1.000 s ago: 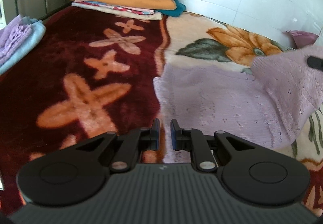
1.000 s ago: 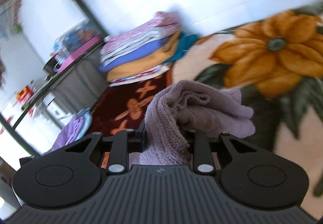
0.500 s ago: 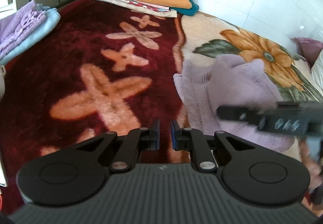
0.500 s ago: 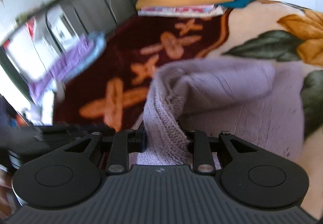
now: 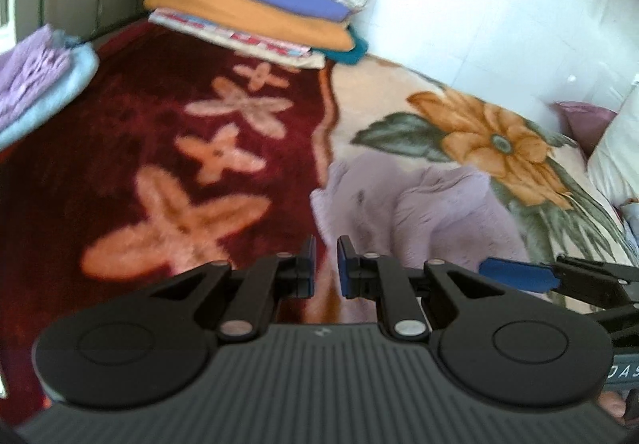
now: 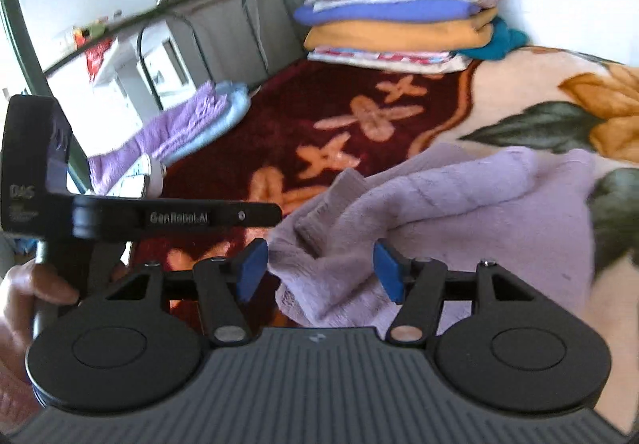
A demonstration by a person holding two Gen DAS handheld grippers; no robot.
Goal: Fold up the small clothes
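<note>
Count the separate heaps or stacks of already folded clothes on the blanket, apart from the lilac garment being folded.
2. A tall stack of folded clothes lies at the blanket's far end by the wall; a smaller purple and light-blue pile lies at its left edge. More may be out of view.

Open maroon blanket (image 5: 120,164) ahead; folded stack (image 5: 255,8) blocks its far edge.

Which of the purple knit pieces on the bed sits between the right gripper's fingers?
The pale lilac knit, lying loose on the blanket's cream floral part, sits between the opening right gripper. The deeper purple knit lies folded on a light blue cloth at the far edge.
</note>
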